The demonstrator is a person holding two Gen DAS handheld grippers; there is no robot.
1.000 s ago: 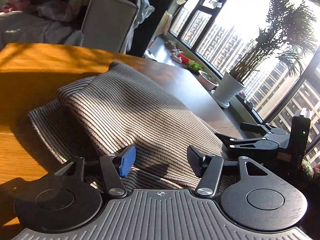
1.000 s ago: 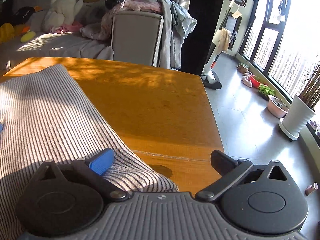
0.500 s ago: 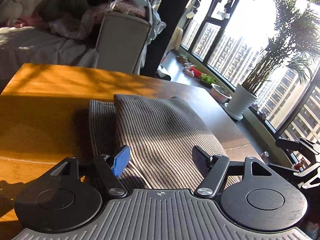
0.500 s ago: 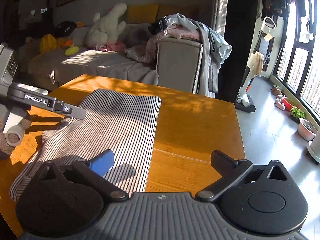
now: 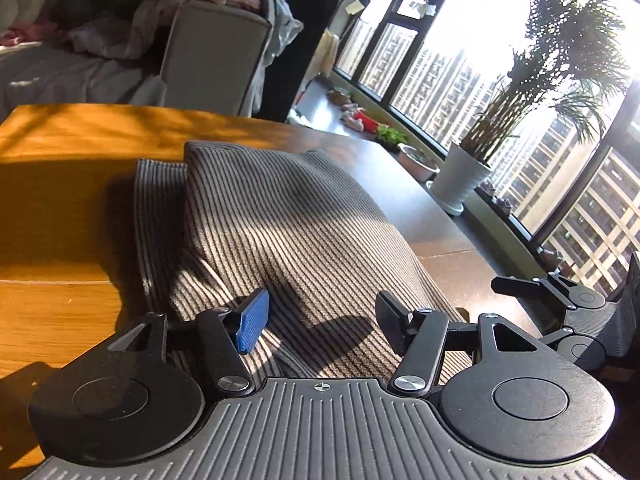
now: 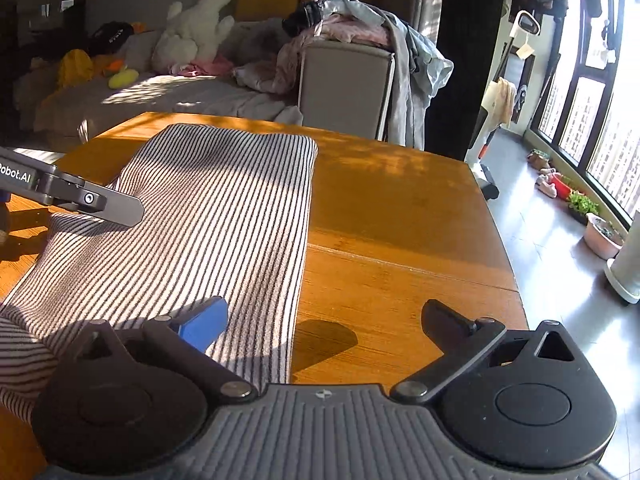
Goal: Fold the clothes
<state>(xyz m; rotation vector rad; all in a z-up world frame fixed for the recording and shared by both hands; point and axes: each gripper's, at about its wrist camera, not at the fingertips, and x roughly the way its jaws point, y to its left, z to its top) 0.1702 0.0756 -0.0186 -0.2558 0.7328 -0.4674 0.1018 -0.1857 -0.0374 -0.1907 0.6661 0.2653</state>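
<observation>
Striped garment [image 5: 288,232] is laid folded on the wooden table [image 6: 400,240]. Left gripper [image 5: 320,320] and right gripper [image 6: 320,320] are both held spread, nothing pinched.

Hard sunlight through the windows [image 5: 460,76] blows out to glare; dappled shadows fall across the worktop [image 6: 400,232]; fisheye bends the edges.

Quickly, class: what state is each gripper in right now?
Left gripper: open, holding nothing, above the striped garment.
Right gripper: open, holding nothing.
</observation>
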